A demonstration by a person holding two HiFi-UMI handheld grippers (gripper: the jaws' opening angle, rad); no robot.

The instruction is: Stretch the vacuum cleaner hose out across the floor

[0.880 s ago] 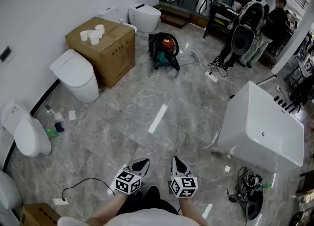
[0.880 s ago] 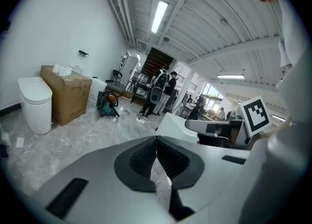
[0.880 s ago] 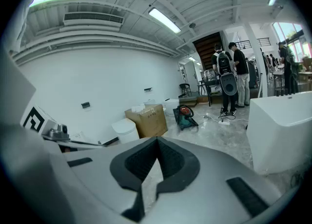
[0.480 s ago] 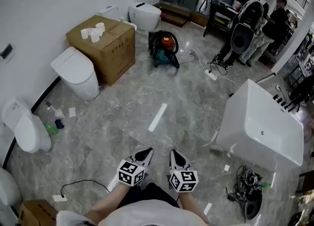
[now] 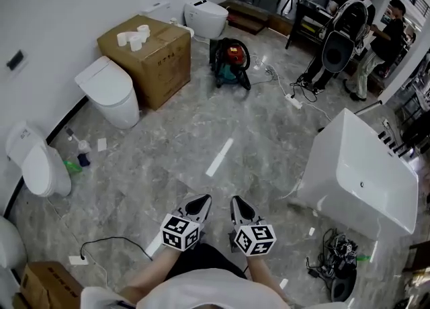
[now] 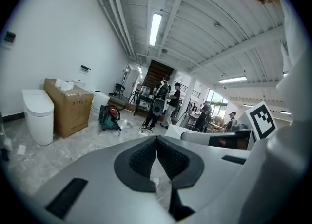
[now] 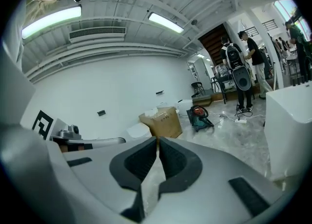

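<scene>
Left gripper (image 5: pixel 204 199) and right gripper (image 5: pixel 235 201) keep fingers pressed together (empty), vacuum cleaner (image 5: pixel 230 63) still well apart, untouched.

I count two boxes: a big cardboard box (image 5: pixel 151 66) and a small cardboard box (image 5: pixel 44 287) well apart from it, nearer me. Three toilet-paper rolls (image 5: pixel 125 37) sit on the big one. There are three toilets: near toilet (image 5: pixel 107 96) just beside it, wall toilet (image 5: pixel 40 173) farther left, far toilet (image 5: pixel 205 15) behind it. One vacuum cleaner (image 5: pixel 232 62) and one bathtub (image 5: pixel 363 180) lie to its right.
</scene>
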